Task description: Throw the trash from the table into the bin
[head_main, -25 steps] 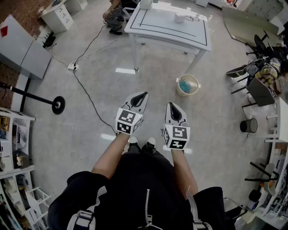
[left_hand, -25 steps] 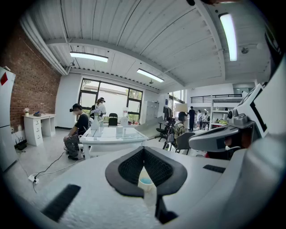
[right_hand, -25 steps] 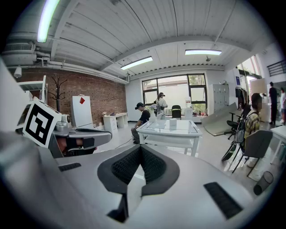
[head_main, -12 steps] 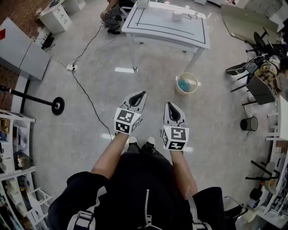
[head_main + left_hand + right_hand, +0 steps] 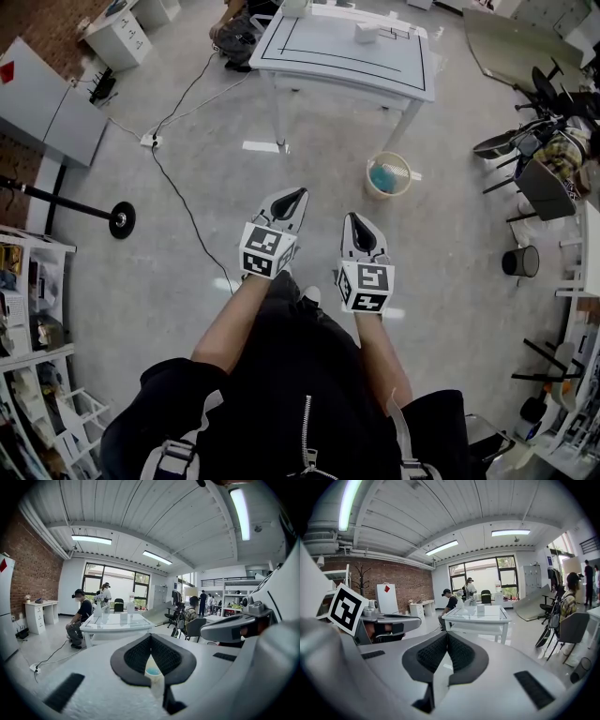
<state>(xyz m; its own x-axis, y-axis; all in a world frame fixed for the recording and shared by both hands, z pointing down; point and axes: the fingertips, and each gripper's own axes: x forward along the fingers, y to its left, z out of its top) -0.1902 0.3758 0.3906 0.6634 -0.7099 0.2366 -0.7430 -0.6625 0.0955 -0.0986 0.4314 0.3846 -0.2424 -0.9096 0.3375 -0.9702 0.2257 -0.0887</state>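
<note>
A round, cream-coloured bin (image 5: pixel 390 175) stands upright on the floor, near a front leg of the white surface (image 5: pixel 328 58), which has a thin black line drawn around its top. Something blue lies inside the bin. Toward the far edge of the surface sit a few small pale pieces of trash (image 5: pixel 364 33). The clearest piece is boxy and white, and the others are too small to make out.
</note>
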